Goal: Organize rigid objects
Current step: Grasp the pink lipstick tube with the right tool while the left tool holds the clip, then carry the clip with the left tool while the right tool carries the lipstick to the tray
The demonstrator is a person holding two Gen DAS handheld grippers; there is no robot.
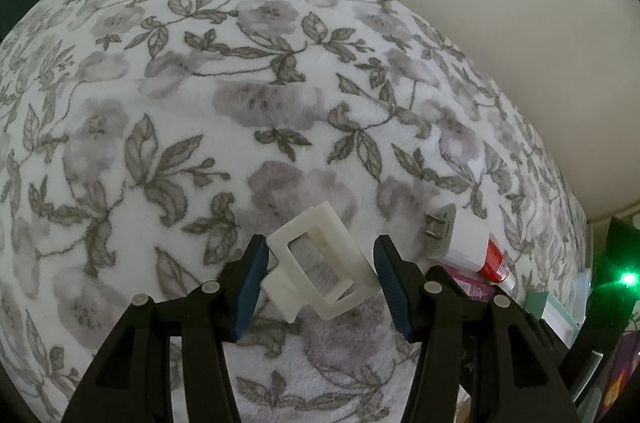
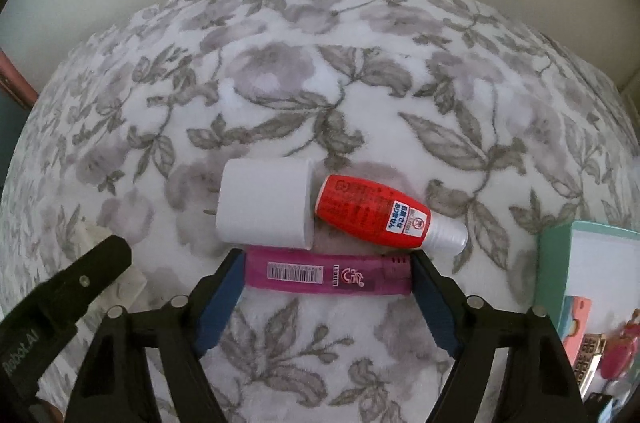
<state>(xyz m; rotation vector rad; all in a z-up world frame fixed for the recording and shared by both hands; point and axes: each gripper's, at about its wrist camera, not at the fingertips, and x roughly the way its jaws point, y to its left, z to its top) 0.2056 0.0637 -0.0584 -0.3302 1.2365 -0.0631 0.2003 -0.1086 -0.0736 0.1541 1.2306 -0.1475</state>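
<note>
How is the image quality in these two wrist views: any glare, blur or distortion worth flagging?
Left wrist: strong fisheye bulges the floral fleece blanket; a green light flares at the right edge; the cream plastic clip is sharp. Right wrist: same barrel bulge, soft even light, no glare; labels on the red bottle and pink lighter are crisp.

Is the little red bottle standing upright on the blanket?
No, the red bottle lies on its side on the flowered blanket, its white cap pointing right, next to the white charger.
</note>
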